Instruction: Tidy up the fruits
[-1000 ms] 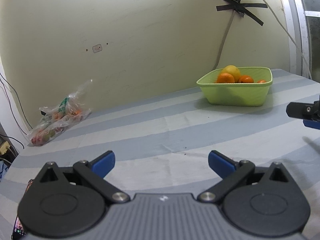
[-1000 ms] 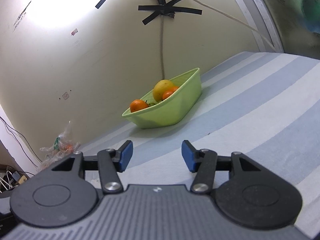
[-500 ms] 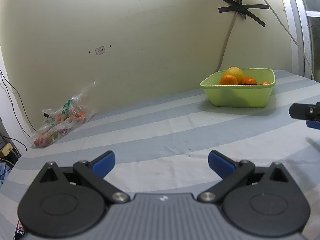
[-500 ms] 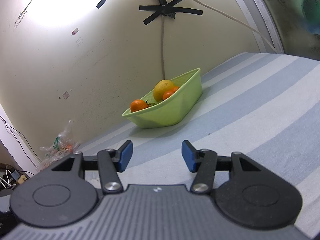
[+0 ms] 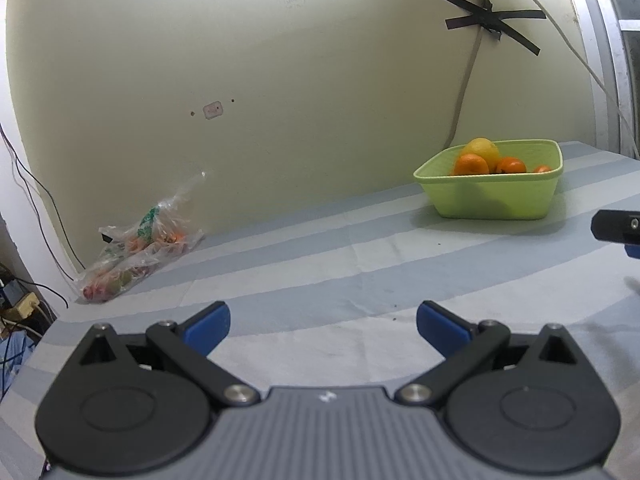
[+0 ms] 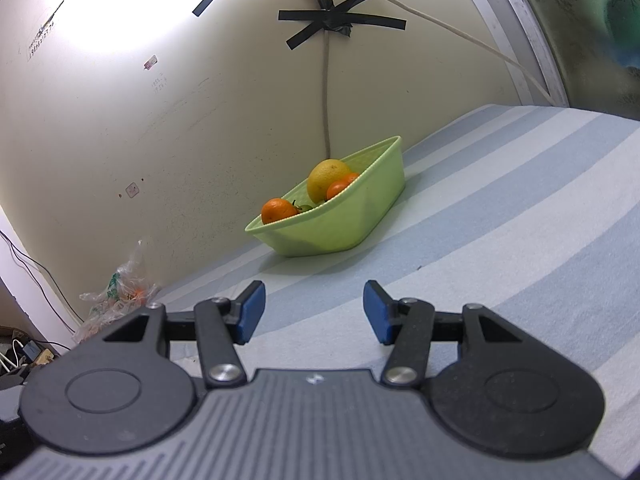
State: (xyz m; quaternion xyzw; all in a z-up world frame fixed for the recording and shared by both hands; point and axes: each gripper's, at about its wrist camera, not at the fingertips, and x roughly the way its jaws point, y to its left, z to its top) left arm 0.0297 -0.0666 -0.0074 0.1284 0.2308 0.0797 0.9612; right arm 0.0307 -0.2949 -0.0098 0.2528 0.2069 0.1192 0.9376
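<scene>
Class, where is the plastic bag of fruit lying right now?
In the left wrist view, the plastic bag lies far left on the striped cloth, against the wall.

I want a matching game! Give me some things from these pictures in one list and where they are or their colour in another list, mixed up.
Things:
1. basket
2. plastic bag
3. big round fruit
4. black tape

Descriptions:
A. yellow
B. stuck on the wall in a cross
C. light green
D. lying by the wall, clear, with fruit inside

Pairs: 1-C, 2-D, 3-A, 4-B
</scene>
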